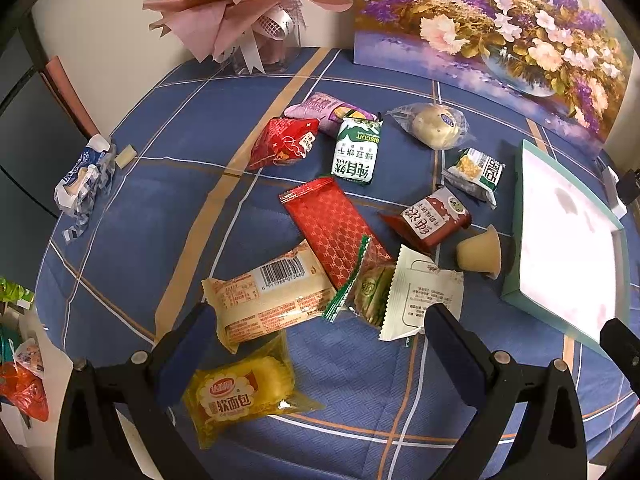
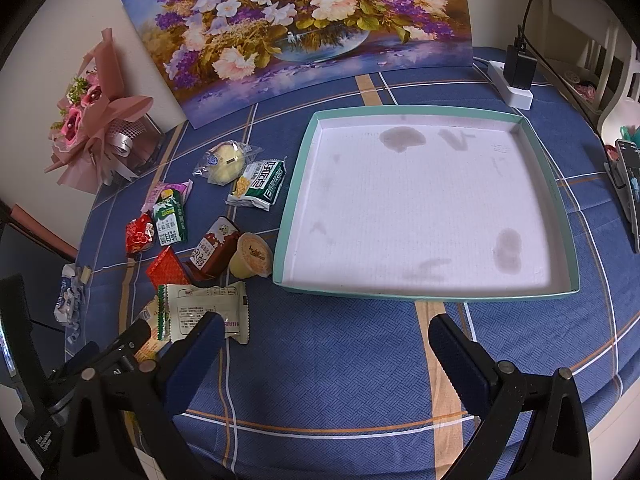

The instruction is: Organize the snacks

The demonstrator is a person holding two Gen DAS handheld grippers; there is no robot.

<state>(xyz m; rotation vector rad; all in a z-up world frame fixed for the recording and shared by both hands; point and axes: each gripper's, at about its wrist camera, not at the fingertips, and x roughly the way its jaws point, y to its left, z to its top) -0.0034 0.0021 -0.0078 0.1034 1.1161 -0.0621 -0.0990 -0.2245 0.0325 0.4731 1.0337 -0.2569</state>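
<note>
Several wrapped snacks lie scattered on the blue checked tablecloth. My left gripper [image 1: 320,344] hangs open above a cream bread packet [image 1: 272,296], a yellow bread packet [image 1: 240,396] and a white packet [image 1: 424,296], touching none. Beyond them lie a long red packet [image 1: 336,232], a brown biscuit packet [image 1: 432,216], a jelly cup [image 1: 480,256] and a green biscuit packet [image 1: 356,152]. My right gripper [image 2: 324,344] is open over bare cloth in front of the teal-rimmed tray [image 2: 296,184], whose stained white floor holds nothing. The white packet [image 2: 204,308] sits by its left finger.
A flower painting [image 2: 304,28] leans on the wall behind the tray. A pink bouquet [image 1: 236,12] stands at the back left. A crumpled wrapper [image 1: 80,180] lies near the left table edge. A power strip with a charger [image 2: 516,76] and a phone [image 2: 628,184] sit at the right.
</note>
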